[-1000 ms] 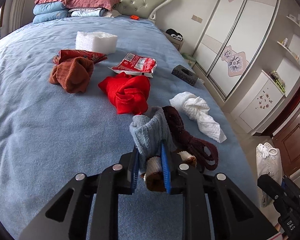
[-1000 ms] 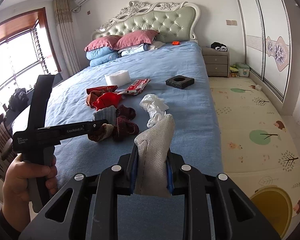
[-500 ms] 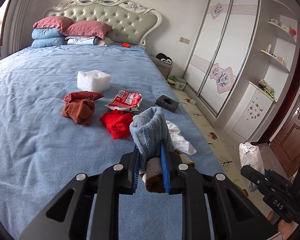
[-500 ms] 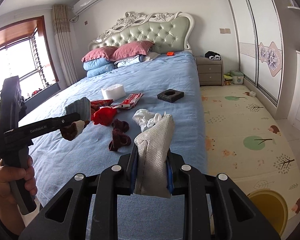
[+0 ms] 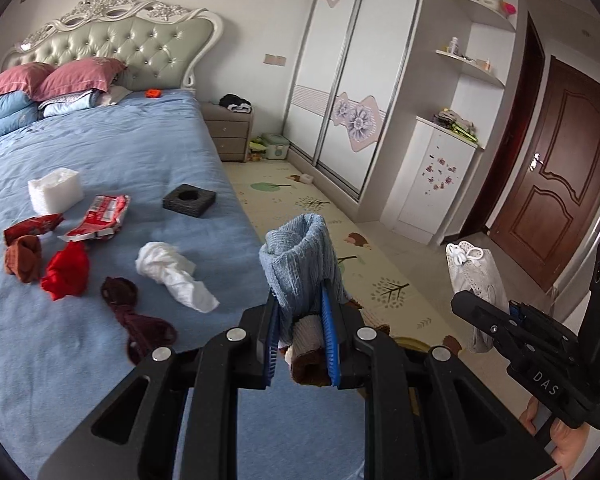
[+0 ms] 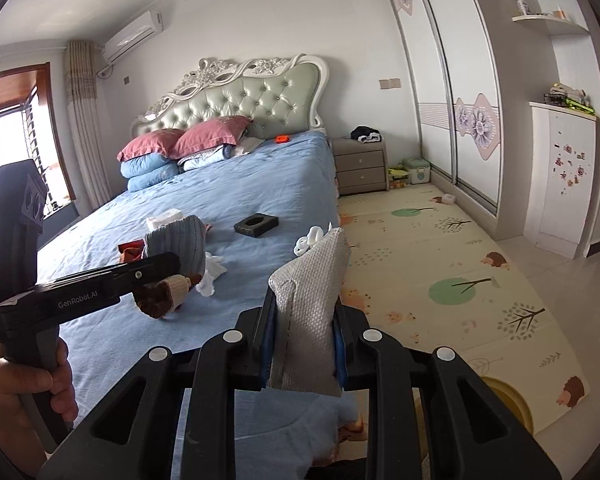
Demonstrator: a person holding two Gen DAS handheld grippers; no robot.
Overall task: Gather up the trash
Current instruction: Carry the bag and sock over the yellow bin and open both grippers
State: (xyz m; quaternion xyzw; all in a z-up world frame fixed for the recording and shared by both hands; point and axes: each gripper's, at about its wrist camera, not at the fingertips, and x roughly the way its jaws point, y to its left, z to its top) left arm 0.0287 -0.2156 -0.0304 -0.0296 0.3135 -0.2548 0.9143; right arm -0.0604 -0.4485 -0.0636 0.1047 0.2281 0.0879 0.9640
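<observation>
Home bedroom. Bed [image 6: 259,184] with tufted headboard [image 6: 243,100] and pillows [image 6: 187,140]; nightstand [image 6: 360,170] beside it. Sliding wardrobe [image 5: 340,72], wall air conditioner [image 6: 133,36], curtained window [image 6: 15,136].

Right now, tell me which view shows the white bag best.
The left wrist view. There the white bag hangs in full from the right gripper, its tied top visible. The right wrist view shows only a close pinched fold of it and the knot.

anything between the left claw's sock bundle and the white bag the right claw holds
Nothing visible. The left claw grips the sock bundle above the bed edge; open air over the floor mat separates it from the white bag in the right claw.
</observation>
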